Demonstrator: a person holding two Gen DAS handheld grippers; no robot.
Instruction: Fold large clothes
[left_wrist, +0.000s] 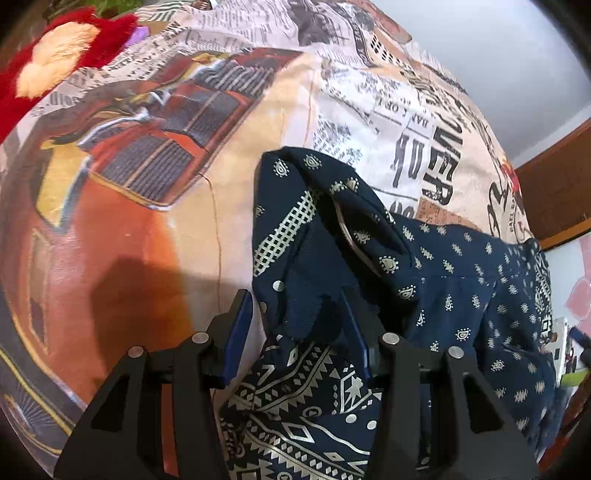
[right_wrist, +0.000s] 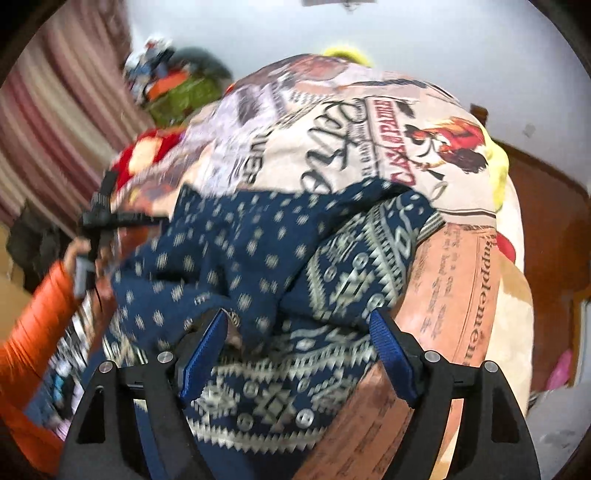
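- Bunching between the left gripper's (left_wrist: 297, 314) jaws, the navy patterned garment (left_wrist: 461, 280) was clamped there, trailing rightward across the printed bedspread (left_wrist: 147, 221).
- The right gripper (right_wrist: 299, 332) stood open over the garment's far end, holding nothing.

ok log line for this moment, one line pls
left hand-held gripper: bunched navy patterned garment between pads | right hand-held gripper: open over garment | surface: printed bedspread
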